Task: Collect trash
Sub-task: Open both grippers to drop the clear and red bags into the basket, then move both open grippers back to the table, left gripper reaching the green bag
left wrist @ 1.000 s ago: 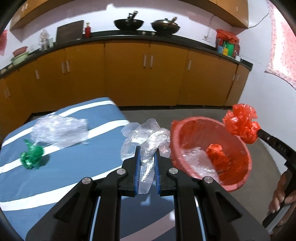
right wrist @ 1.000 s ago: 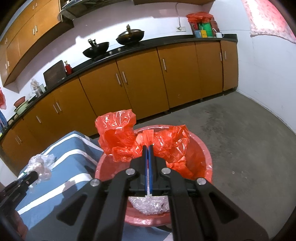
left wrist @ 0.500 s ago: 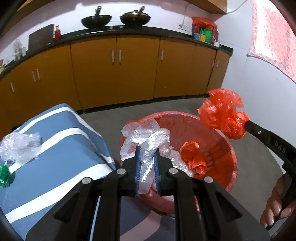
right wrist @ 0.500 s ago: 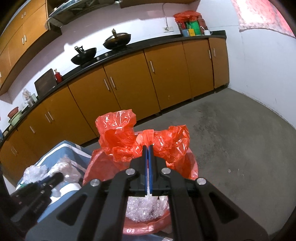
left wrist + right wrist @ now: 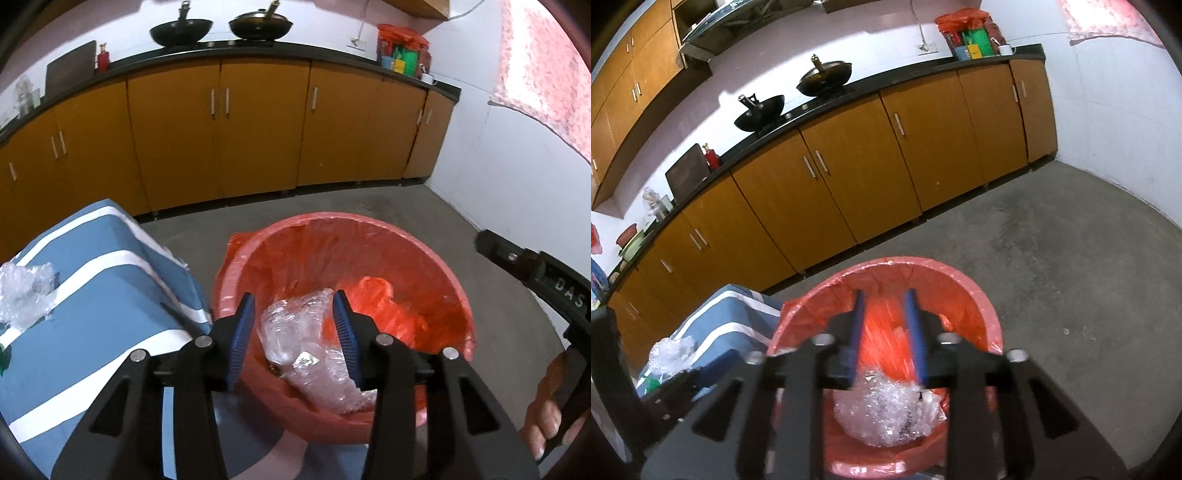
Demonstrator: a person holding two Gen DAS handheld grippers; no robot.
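A red bin with a red liner stands on the floor beside the table. My left gripper hangs over it with its jaws opening. The clear plastic wrap lies loose below and between the blue pads, down in the bin, and a crumpled red plastic bag lies beside it. My right gripper is also over the bin with its jaws opening. Only a red blur of plastic shows between its pads, and it is not gripped. Clear wrap sits in the bin underneath.
A table with a blue, white-striped cloth stands left of the bin, with another clear plastic wad and a green scrap on it. Orange cabinets line the back wall. The bare concrete floor spreads to the right. A hand holds the right gripper.
Both grippers have opened over the bin. The clear wrap has left the left pads and the red bag has left the right pads, both dropping into the bin. The left gripper moved right, over the bin.
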